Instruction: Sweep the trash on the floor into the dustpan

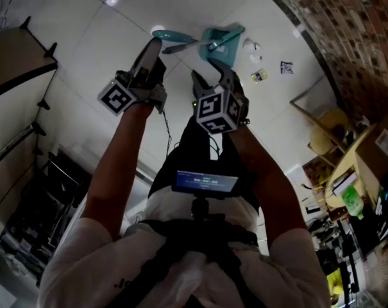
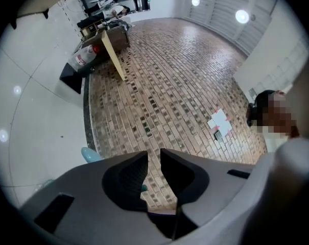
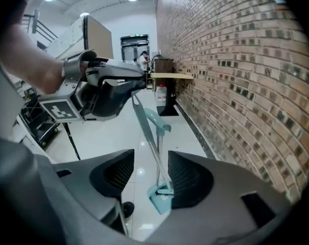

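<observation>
The teal dustpan (image 1: 219, 43) stands on the white tiled floor ahead of me, its upright handle (image 3: 157, 119) beside the broom handle (image 3: 146, 131). My left gripper (image 1: 152, 50) is shut on the top of the broom handle, and a sliver of teal shows between its jaws (image 2: 143, 188). The right gripper (image 1: 210, 79) hangs open just short of the two handles, holding nothing. Trash lies to the right of the dustpan: crumpled white paper (image 1: 251, 45) and two small packets (image 1: 259, 76) (image 1: 286, 67).
A brick wall (image 3: 236, 60) runs along the right. Cardboard boxes and clutter (image 1: 373, 146) sit by it at the lower right. A dark rack (image 1: 46, 191) stands at the left. A wooden board (image 2: 113, 55) leans further down the wall.
</observation>
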